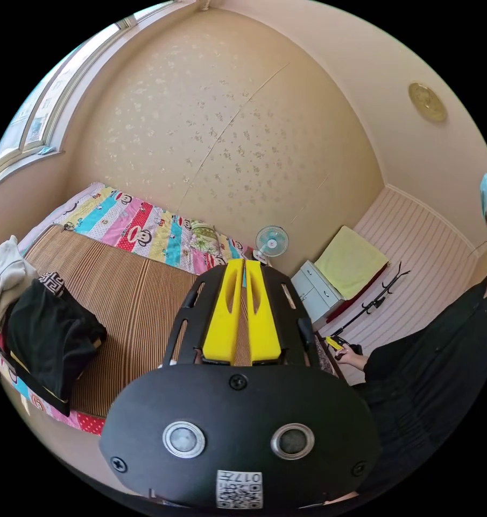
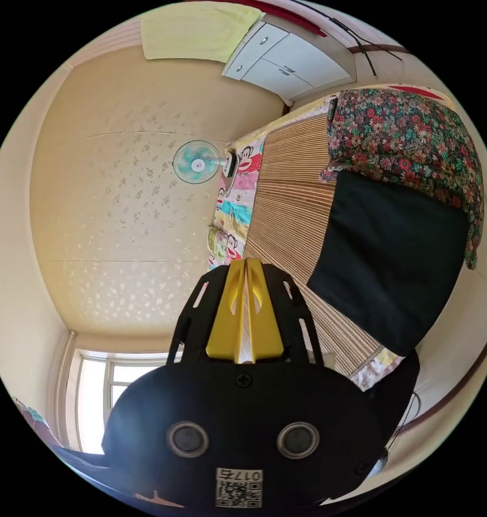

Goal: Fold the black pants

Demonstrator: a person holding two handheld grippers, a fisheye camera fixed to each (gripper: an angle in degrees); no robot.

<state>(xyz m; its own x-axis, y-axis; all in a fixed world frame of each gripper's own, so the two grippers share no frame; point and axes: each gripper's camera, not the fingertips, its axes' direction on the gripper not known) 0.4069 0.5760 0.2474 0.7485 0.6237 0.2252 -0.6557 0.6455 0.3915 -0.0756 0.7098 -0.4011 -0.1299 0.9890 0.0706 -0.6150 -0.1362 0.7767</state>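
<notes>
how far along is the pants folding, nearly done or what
Looks nearly done or done: the black pants lie as a flat, neat rectangle on the striped mat, beside a floral bundle. Nothing is in hand: the left gripper and right gripper are both shut on nothing, raised off the bed. Whether another fold is left I cannot tell.

The left gripper is held above a bed covered by a striped mat, its yellow jaws closed together and empty. A pile of black clothing lies at the bed's edge, touching a whitish garment.
</notes>
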